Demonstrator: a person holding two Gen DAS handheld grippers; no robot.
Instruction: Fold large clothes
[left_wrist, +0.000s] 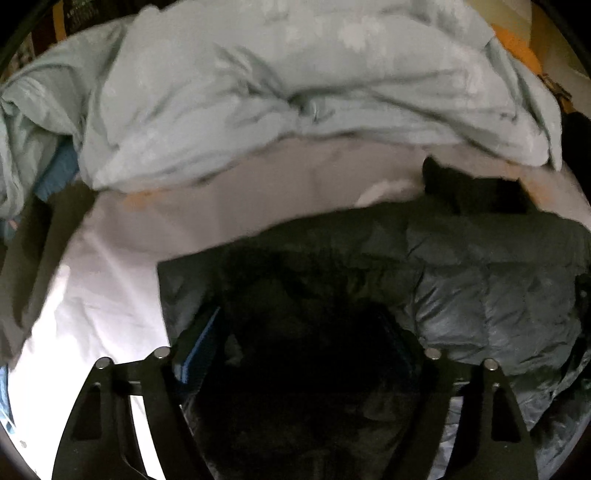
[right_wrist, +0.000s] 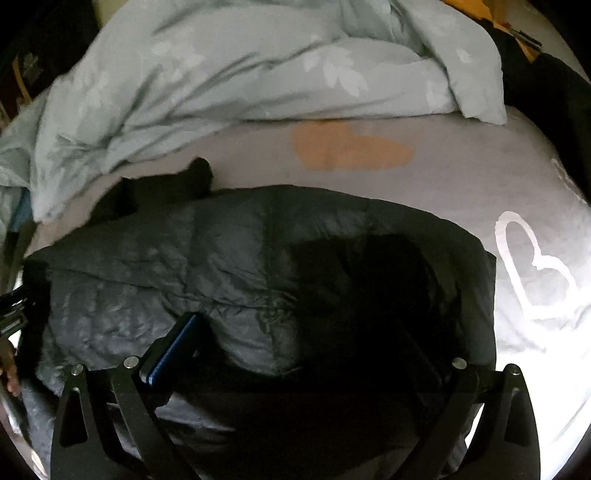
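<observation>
Garment: a dark quilted puffer jacket (right_wrist: 229, 266) lay flat on the bed (right_wrist: 480, 177), close under both cameras, its black collar or hood (right_wrist: 162, 188) toward the far side.
Progress: the jacket looked compact, with a straight edge at its right side, so at least one fold seemed made; whether further folds were left could not be judged.
Left gripper (left_wrist: 303, 332): jaws stood wide, dark jacket fabric filling the space between them; the shadow hid whether the pads pressed on it, so grasp or release could not be told.
Right gripper (right_wrist: 314, 339): jaws spread wide over the jacket, one blue pad (right_wrist: 173, 347) resting on or just above the quilting; the other finger was lost in shadow, so its hold could not be told.
Surroundings: a rumpled pale blue duvet (left_wrist: 277, 92) was heaped along the far side of the bed, near the collar.
Obstruction: the duvet crowded the far edge, leaving only a strip of bare sheet beyond the jacket.
</observation>
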